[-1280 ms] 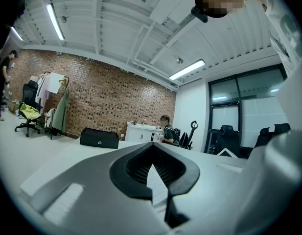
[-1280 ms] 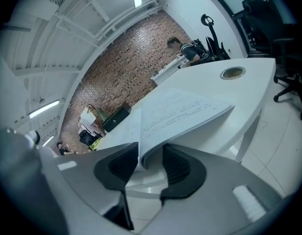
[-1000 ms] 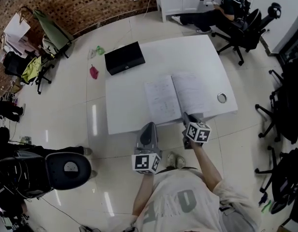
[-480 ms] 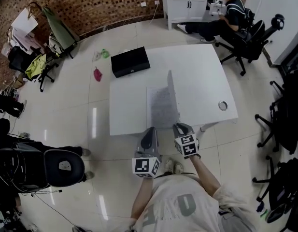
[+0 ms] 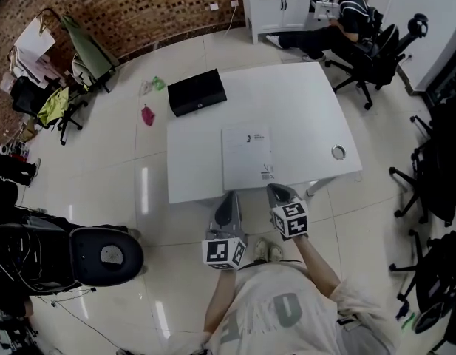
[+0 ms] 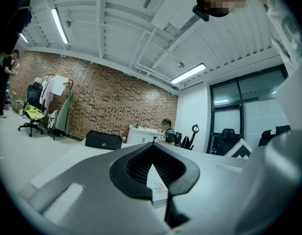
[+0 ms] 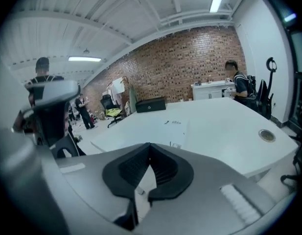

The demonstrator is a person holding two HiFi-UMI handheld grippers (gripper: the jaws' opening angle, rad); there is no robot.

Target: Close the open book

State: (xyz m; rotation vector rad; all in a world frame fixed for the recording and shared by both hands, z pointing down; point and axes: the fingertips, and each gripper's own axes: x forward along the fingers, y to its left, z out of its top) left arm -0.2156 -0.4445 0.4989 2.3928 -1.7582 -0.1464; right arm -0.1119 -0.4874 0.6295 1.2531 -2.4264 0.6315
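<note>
Black case [image 5: 197, 92] sits at the far left corner of the white table [image 5: 301, 102]. Left gripper [image 5: 228, 197] is at the table's near edge, its jaws together with nothing between them. The book [image 5: 247, 157] lies closed and flat near that edge, just beyond both grippers. We see a plain white cover facing up, a small dark mark toward its far end, and fine print at the near right corner. Right gripper [image 5: 276, 190] is close by that corner, and we cannot tell whether it touches. Its jaws have just been closing and now meet, empty. Round grommet [image 5: 338, 152] is set in the table further right.
</note>
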